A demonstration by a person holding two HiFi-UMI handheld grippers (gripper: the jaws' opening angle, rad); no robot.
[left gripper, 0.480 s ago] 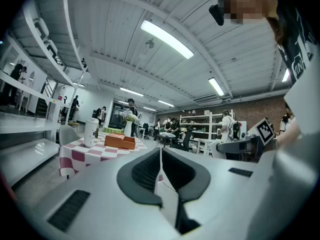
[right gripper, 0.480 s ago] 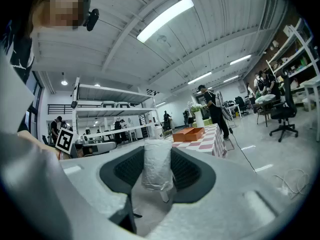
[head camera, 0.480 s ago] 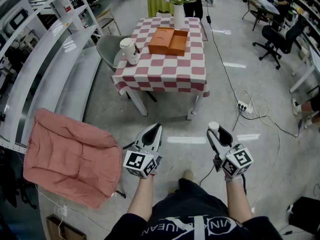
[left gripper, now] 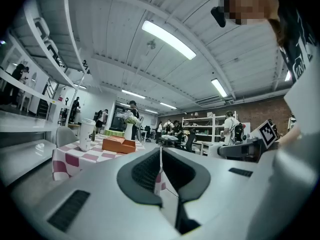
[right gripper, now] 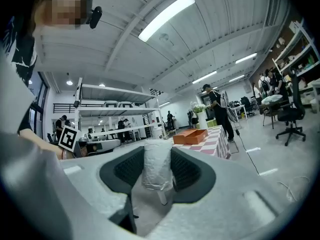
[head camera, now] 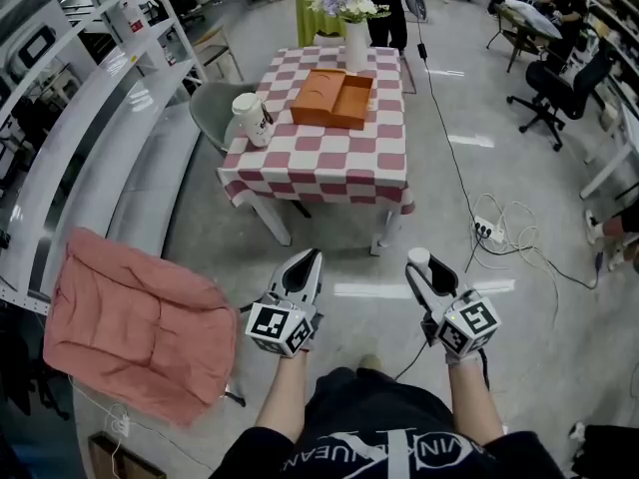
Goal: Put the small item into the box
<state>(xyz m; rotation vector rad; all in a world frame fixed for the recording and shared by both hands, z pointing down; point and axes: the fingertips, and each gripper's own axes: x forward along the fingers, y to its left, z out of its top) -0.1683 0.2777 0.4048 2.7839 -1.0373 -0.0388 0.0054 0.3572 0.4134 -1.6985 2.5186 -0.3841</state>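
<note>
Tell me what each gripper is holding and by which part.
The right gripper clamps a small white wrapped item by its two sides, its end poking past the jaws. The left gripper holds nothing, jaws together.

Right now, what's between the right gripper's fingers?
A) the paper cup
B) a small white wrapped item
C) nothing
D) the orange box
B: in the right gripper view, the right gripper has its fingers closed on the small white wrapped item, while the paper cup and orange box sit on the checkered table.
</note>
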